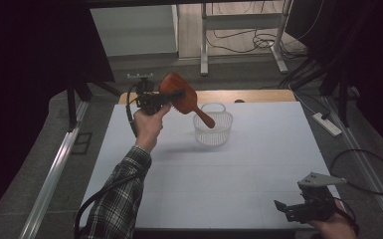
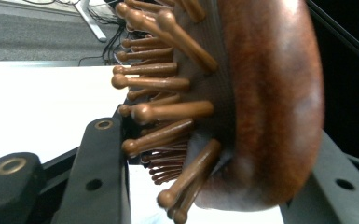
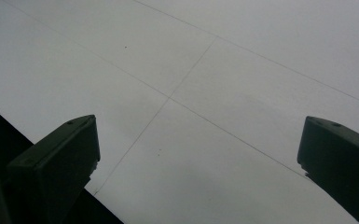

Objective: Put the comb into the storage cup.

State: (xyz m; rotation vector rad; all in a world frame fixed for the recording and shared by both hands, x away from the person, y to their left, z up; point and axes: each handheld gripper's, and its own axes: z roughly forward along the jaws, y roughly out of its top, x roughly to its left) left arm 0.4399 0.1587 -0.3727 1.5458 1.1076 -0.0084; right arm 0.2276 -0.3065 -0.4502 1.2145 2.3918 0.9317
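My left gripper (image 1: pixel 176 93) is raised above the far left of the white table (image 1: pixel 204 169), shut on the head of a reddish-brown wooden hairbrush (image 1: pixel 179 94). The brush handle slants down to the right, its tip over the rim of a small white wire basket (image 1: pixel 213 127). In the left gripper view the brush head (image 2: pixel 261 107) with its round-tipped wooden bristles sits pinched between my two black jaws. My right gripper (image 1: pixel 291 208) rests low at the table's near right corner, open, with bare table surface (image 3: pixel 191 116) between its jaws.
A wooden board (image 1: pixel 248 96) borders the table's far edge. Metal rails (image 1: pixel 54 169) run along the left and right sides. A power strip (image 1: pixel 327 123) and cables lie on the floor at the right. Dark curtains hang at both sides.
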